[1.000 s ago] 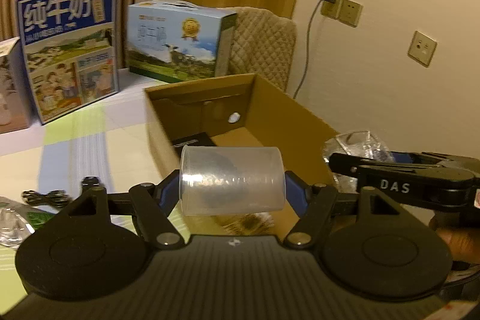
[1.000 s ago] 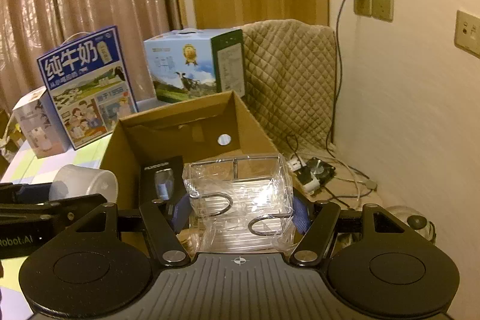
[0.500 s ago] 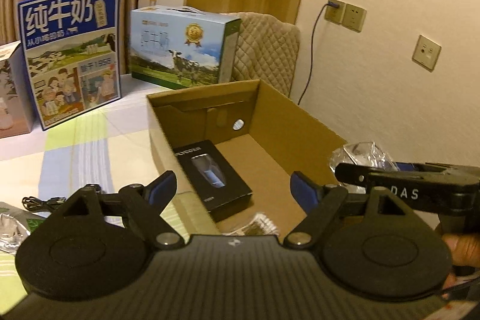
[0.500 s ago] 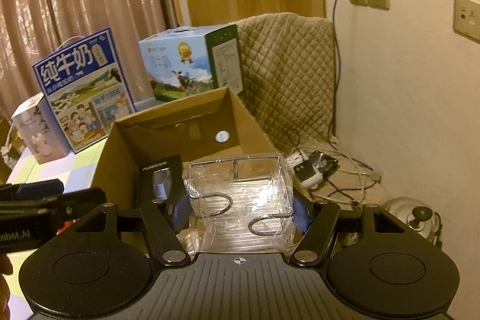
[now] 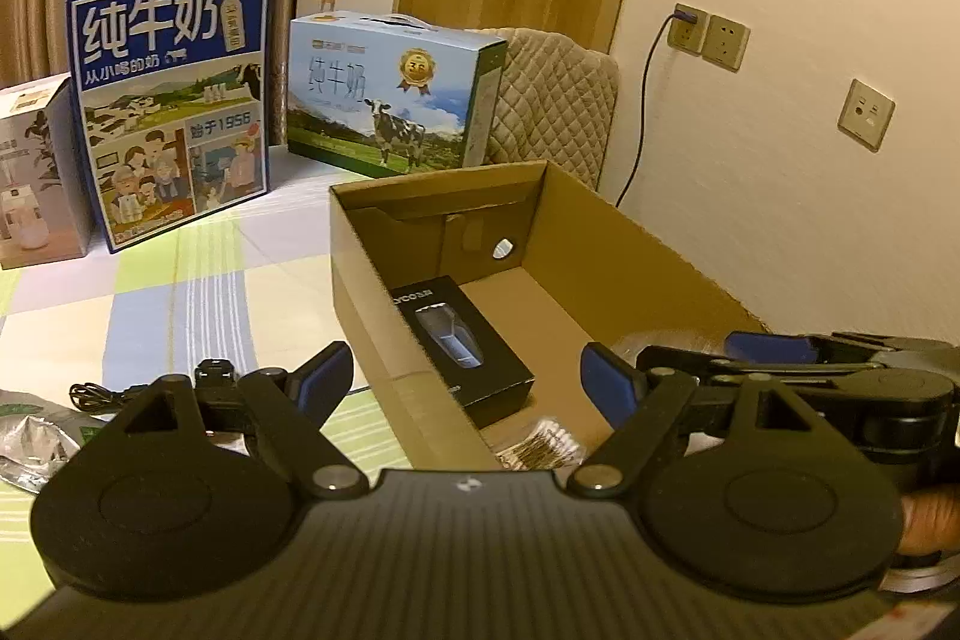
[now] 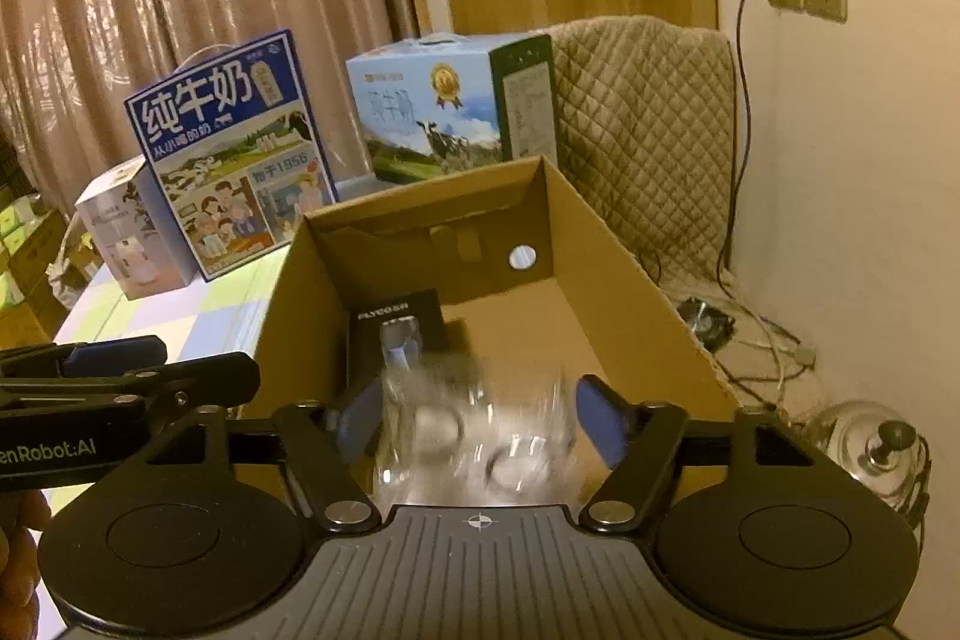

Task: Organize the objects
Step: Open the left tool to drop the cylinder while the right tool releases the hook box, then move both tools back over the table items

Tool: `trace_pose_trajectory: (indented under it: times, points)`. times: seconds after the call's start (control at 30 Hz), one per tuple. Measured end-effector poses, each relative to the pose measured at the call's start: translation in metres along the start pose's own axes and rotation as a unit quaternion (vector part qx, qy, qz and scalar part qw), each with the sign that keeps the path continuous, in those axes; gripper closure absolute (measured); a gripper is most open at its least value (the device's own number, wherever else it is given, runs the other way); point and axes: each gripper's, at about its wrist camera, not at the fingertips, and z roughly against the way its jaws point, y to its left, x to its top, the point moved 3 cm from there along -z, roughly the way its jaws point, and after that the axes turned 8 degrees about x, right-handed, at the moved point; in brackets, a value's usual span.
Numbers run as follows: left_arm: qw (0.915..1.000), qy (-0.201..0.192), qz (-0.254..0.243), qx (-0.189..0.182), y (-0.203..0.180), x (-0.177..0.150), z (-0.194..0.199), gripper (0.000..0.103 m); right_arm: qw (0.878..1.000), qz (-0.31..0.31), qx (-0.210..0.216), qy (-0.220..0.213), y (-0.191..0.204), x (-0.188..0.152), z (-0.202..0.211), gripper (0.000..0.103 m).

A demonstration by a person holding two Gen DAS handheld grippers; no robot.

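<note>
Right wrist view: the right gripper (image 6: 480, 430) stands wide around a blurred clear pack (image 6: 474, 436) over the cardboard box (image 6: 630, 292); the left gripper (image 5: 465, 379), empty and wide, hangs beside it.

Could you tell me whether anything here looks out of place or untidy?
Mostly tidy. A black cable and a crumpled foil packet lie loose on the checked tablecloth left of the cardboard box, not packed away.
</note>
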Motion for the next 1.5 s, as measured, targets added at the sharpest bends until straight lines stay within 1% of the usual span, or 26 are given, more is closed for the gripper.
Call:
trace_pose_trajectory:
  times: [0.1, 0.33, 0.63, 1.03, 1.23, 1.37, 1.5]
  points:
    - [1.0, -0.001, 0.001, 0.004, 0.005, -0.001, 0.001, 0.023, 1.0, 0.001, 0.004, -0.006, 0.004, 0.001, 0.0, 0.029]
    - [0.9999, 0.0, 0.004, 0.016, 0.02, -0.005, 0.006, 0.023, 1.0, -0.001, 0.001, -0.003, 0.01, 0.001, -0.003, 0.029]
    - [0.9996, -0.002, 0.01, 0.026, 0.035, -0.007, 0.014, 0.023, 1.0, 0.008, 0.008, -0.003, 0.025, 0.001, -0.006, 0.029]
    - [0.9984, -0.008, 0.026, 0.05, 0.063, -0.01, 0.028, 0.022, 1.0, 0.019, 0.018, -0.005, 0.047, 0.003, -0.011, 0.029]
    - [0.9958, -0.011, 0.044, 0.079, 0.096, -0.012, 0.04, 0.021, 0.999, 0.023, 0.04, -0.017, 0.063, 0.005, -0.011, 0.029]
    - [0.9922, -0.014, 0.066, 0.105, 0.126, -0.015, 0.049, 0.02, 0.997, 0.034, 0.058, -0.028, 0.077, 0.006, -0.01, 0.029]
    - [0.9882, -0.012, 0.085, 0.127, 0.153, -0.021, 0.058, 0.019, 0.996, 0.046, 0.073, -0.028, 0.095, 0.006, -0.013, 0.029]
